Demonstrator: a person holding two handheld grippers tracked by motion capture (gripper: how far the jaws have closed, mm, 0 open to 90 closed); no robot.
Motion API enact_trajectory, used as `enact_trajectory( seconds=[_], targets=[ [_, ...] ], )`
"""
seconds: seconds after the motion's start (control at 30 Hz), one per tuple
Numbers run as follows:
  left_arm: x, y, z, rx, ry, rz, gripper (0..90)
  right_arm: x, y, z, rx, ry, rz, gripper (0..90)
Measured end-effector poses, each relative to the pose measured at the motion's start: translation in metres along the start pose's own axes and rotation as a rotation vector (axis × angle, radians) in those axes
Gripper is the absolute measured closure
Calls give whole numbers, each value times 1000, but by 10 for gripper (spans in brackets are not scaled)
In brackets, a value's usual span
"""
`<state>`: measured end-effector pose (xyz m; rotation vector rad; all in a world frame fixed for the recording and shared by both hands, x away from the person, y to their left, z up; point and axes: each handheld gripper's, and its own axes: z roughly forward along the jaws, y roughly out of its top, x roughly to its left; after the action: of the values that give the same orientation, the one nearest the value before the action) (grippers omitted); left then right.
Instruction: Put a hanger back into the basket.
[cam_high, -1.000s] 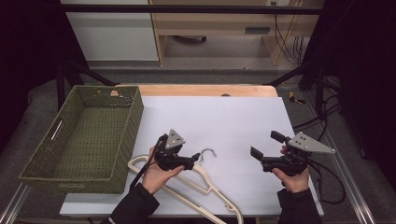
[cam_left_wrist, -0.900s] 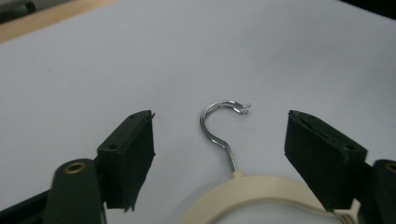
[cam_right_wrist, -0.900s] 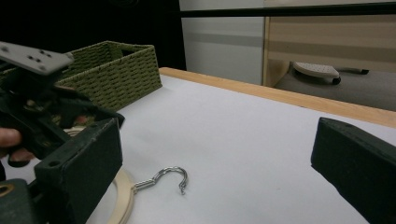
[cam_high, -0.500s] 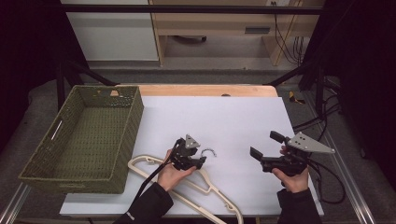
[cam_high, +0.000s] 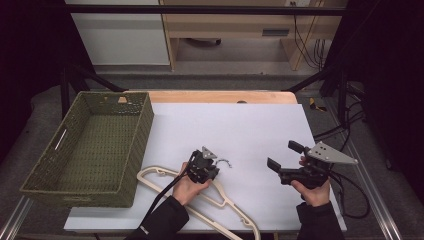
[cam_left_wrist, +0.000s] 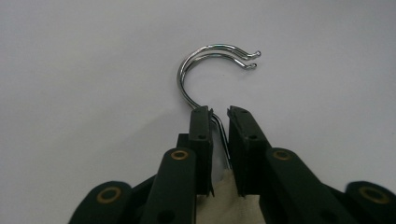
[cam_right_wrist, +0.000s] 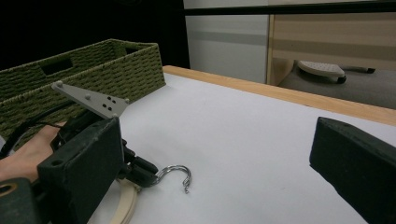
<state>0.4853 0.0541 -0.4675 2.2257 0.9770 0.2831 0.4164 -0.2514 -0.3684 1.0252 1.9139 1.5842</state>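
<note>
Now, view by view.
High view: the left hand-held gripper (cam_high: 212, 165) is closing on the neck of the hangers (cam_high: 200, 197), which are lying flat on the white surface (cam_high: 250, 130), long axis running near-right from the basket (cam_high: 85, 145); the lift is not yet done.
Left gripper view: jaws narrowing around the wire stem; the hooks (cam_left_wrist: 205, 70) are pointing far, opening rightward.
Right gripper view: the right hand-held gripper (cam_right_wrist: 210, 177) is hanging wide apart, holding nothing; the hook's open end is pointing down toward the camera.

Left gripper (cam_right_wrist: 140, 173) at hanger's chrome hook (cam_right_wrist: 180, 175) on white table (cam_right_wrist: 252, 135); green basket (cam_right_wrist: 84, 74) behind.
</note>
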Motion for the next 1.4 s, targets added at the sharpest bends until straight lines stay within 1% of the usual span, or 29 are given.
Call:
enact_trajectory(
  seconds=[0.1,0.13,0.2,0.27,0.3,0.33,0.4,0.43,0.47,0.5,0.57,0.63,0.73,0.8,0.83,0.87,0.9,0.93,1.07,1.1,1.13,1.17,1.2,1.23,1.3,1.33,1.4],
  targets=[
    [-4,0,-1,1,12,2,857,1,-1,1,1,6,5,37],
    [-5,0,-1,-1,25,13,860,1,-1,2,6,8,3,38],
    [-7,0,-2,-4,39,19,864,1,-1,2,9,12,-3,39],
    [-9,0,-4,-12,48,12,869,3,-2,5,18,20,0,45],
    [-11,0,-6,-29,57,8,873,5,-3,8,30,30,-4,50],
    [-11,0,-6,-29,57,8,875,5,-3,8,30,30,-4,50],
    [-13,0,-10,-49,62,1,878,8,-5,12,45,41,-4,58],
    [-14,0,-14,-60,66,2,882,10,-6,14,50,46,-2,62],
    [-15,0,-16,-65,68,6,886,14,-9,19,66,66,-3,74],
    [-16,0,-19,-74,68,10,886,14,-9,19,66,66,-3,74],
    [-18,0,-25,-99,75,21,887,19,-12,26,90,85,0,85],
    [-21,-1,-31,-122,81,28,888,25,-18,35,122,111,14,95],
    [-23,-2,-40,-150,74,32,888,33,-25,47,169,141,13,108],
    [-25,-3,-46,-164,69,39,888,40,-30,56,201,163,22,121],
    [-26,-3,-49,-174,68,42,888,42,-32,58,210,164,24,131],
    [-27,-4,-51,-181,68,43,888,48,-36,64,231,179,30,148],
    [-27,-4,-54,-187,68,45,888,48,-36,64,231,179,30,148],
    [-28,-4,-56,-194,67,48,888,51,-38,67,242,183,34,156],
    [-31,-6,-61,-208,71,58,888,63,-47,79,299,224,48,222],
    [-31,-6,-62,-208,72,64,889,68,-52,86,335,241,53,267],
    [-32,-7,-62,-209,72,64,889,68,-52,86,335,241,53,267],
    [-32,-7,-62,-209,72,66,888,73,-57,92,371,263,53,307],
    [-32,-7,-63,-210,74,67,888,73,-57,92,371,263,53,307],
    [-33,-7,-63,-212,75,67,888,75,-59,94,382,269,49,326],
    [-33,-7,-64,-213,79,73,889,79,-64,100,412,302,67,385],
    [-33,-7,-64,-212,78,75,888,80,-66,101,424,307,77,407],
    [-34,-8,-64,-209,73,77,888,82,-68,106,441,325,79,470]
  ],
)
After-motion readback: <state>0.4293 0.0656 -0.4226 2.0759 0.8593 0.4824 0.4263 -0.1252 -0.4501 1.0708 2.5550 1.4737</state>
